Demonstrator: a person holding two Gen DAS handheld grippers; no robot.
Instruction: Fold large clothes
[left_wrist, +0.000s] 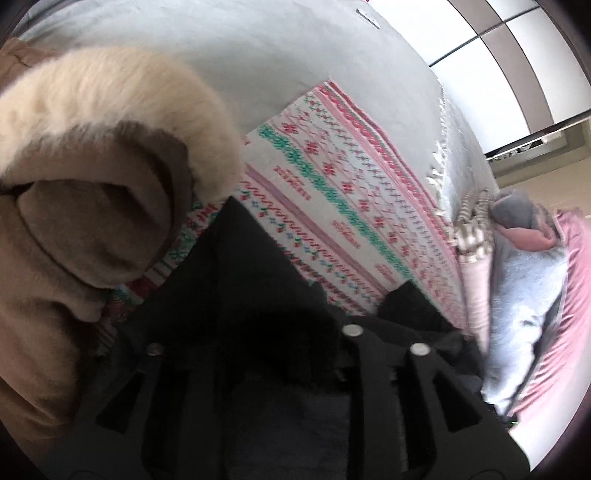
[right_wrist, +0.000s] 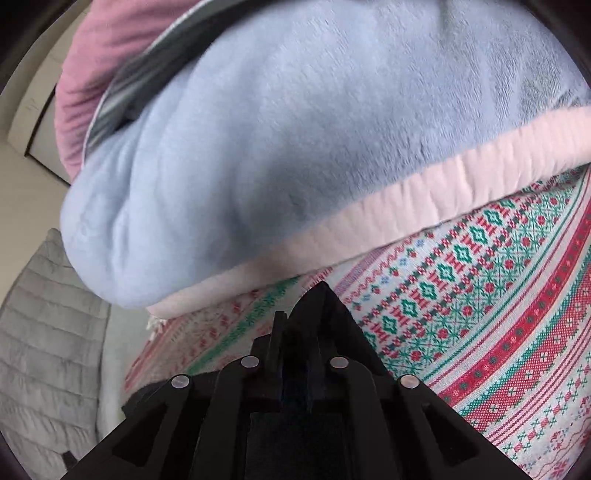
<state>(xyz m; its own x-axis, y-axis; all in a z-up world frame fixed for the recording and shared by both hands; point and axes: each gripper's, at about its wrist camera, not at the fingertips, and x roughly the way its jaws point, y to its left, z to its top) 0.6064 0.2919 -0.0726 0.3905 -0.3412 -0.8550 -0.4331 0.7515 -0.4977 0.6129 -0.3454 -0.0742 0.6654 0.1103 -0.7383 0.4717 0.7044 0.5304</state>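
Observation:
A black garment (left_wrist: 236, 280) hangs in my left gripper (left_wrist: 295, 325), whose jaws are shut on its fabric; the dark cloth hides the fingertips. Left of it lies a tan coat (left_wrist: 55, 240) with a cream fur-trimmed hood (left_wrist: 122, 103). My right gripper (right_wrist: 306, 314) is shut, its tips pinched on a strip of dark fabric (right_wrist: 295, 387), low over the patterned red, green and white blanket (right_wrist: 480, 314). The same blanket (left_wrist: 332, 192) shows under the black garment in the left wrist view.
A pile of soft clothes lies at the blanket's edge: a light blue fleece (right_wrist: 295, 129) with a pale pink hem (right_wrist: 406, 199), and a pink item (right_wrist: 110, 44). A grey quilted piece (right_wrist: 40, 350) hangs lower left. The white bed cover (left_wrist: 258, 55) lies beyond.

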